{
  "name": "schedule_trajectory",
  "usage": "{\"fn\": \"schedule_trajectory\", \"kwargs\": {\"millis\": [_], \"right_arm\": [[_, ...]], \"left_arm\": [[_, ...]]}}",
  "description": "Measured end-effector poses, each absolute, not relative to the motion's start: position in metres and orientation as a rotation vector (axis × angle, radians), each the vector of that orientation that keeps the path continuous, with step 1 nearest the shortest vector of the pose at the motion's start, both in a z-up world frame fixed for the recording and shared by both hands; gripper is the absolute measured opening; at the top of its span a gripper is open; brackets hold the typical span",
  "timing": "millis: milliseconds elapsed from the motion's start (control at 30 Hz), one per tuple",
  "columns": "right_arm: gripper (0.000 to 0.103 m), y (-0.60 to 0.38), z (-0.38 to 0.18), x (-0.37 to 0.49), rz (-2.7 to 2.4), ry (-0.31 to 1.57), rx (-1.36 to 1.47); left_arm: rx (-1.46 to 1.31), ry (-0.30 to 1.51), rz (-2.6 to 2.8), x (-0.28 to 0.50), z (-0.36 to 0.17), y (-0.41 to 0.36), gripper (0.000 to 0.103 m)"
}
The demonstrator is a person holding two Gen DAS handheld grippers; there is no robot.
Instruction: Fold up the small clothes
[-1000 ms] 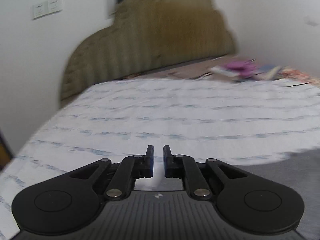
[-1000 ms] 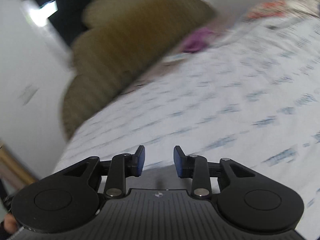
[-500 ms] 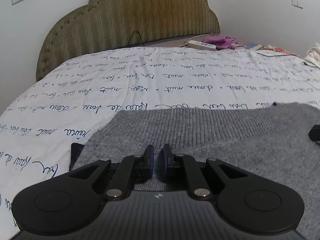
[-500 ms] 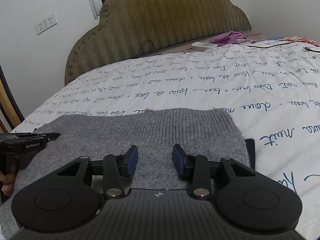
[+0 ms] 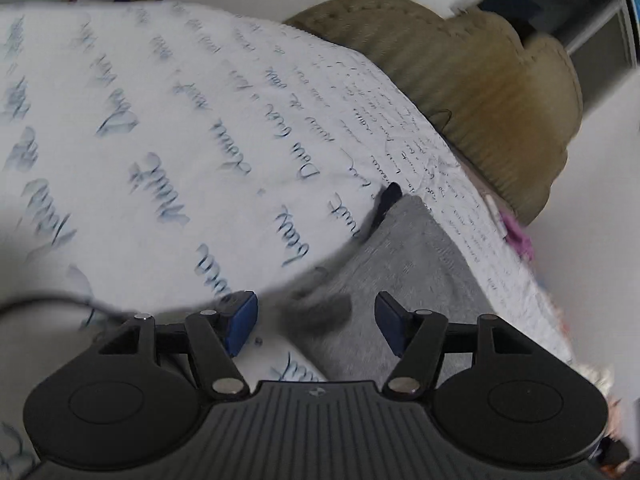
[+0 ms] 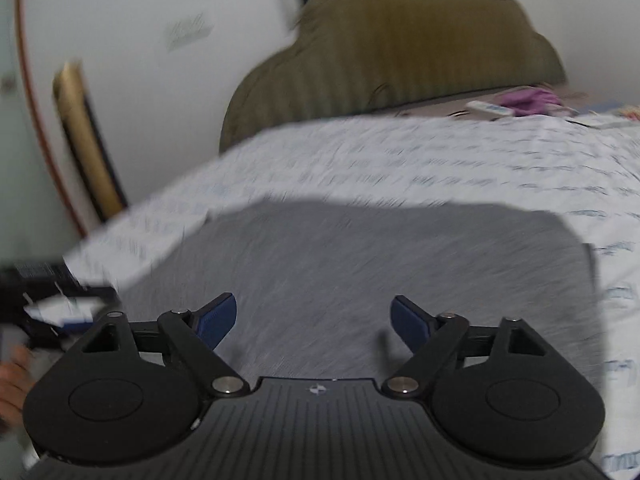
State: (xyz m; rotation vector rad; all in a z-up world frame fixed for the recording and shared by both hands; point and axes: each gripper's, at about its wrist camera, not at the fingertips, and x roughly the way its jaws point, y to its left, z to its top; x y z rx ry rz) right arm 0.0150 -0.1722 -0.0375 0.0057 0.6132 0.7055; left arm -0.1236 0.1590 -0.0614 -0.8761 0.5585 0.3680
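The grey ribbed knit garment (image 6: 360, 280) lies flat on the bed's white sheet printed with blue cursive script (image 6: 440, 160). In the right wrist view it fills the middle of the frame as a broad, softly blurred slab of fine knit with a straight upper edge and a rounded corner at the right. In the left wrist view the same grey knit (image 5: 412, 280) runs as a narrow strip from the lower centre toward the middle right, with a small dark navy piece (image 5: 387, 200) poking out at its far end; what that piece is cannot be told.

The left claw (image 5: 316, 322) has its black linkage arms and blue rubbery pads spread apart, and its jaws are opening; nothing is pinched, and the grey knit and the sheet lie below the gap. The right claw (image 6: 313, 320) is also spread wide and opening, its blue pads clear of the grey fabric that lies under and beyond them.

An olive-green padded headboard with a scalloped top and vertical ribbing (image 6: 400, 48) stands in the upper centre of the right wrist view, against a plain white wall. A crumpled purple cloth (image 6: 528, 100) and a white oblong object (image 6: 490, 109) sit at the upper right. A person's hand (image 6: 12, 384) shows at the lower left edge, blurred.
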Motion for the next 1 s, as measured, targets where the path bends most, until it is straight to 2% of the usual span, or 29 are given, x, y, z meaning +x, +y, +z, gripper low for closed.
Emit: {"fn": "schedule_trajectory", "kwargs": {"millis": [167, 300, 333, 367, 400, 433, 567, 700, 1000], "right_arm": [[0.091, -0.134, -0.070, 0.001, 0.701, 0.630, -0.161], [0.097, -0.144, -0.070, 0.004, 0.743, 0.650, -0.068], [0.098, -0.148, -0.071, 0.006, 0.756, 0.654, -0.039], [0.099, -0.150, -0.071, 0.007, 0.765, 0.657, -0.018], [0.099, -0.152, -0.071, 0.007, 0.768, 0.658, -0.007], [0.100, -0.153, -0.071, 0.007, 0.770, 0.659, -0.001], [0.101, -0.151, -0.070, 0.007, 0.771, 0.659, -0.010], [0.102, -0.153, -0.070, 0.007, 0.774, 0.661, 0.000], [0.101, -0.155, -0.070, 0.008, 0.779, 0.663, 0.023]], "left_arm": [[-0.889, 0.573, 0.293, -0.112, -0.065, 0.155, 0.065], [-0.862, 0.587, 0.276, -0.094, -0.069, 0.147, 0.063], [-0.848, 0.585, 0.277, -0.091, -0.068, 0.144, 0.056], [-0.834, 0.583, 0.286, -0.090, -0.066, 0.141, 0.028], [-0.836, 0.599, 0.301, -0.086, -0.067, 0.141, 0.018], [-0.854, 0.610, 0.320, -0.084, -0.068, 0.142, 0.016], [-0.773, 0.603, 0.379, -0.081, -0.061, 0.135, 0.010], [-0.614, 0.575, 0.389, -0.079, -0.046, 0.113, 0.009], [-0.686, 0.621, 0.426, -0.078, -0.062, 0.125, 0.009]]}}
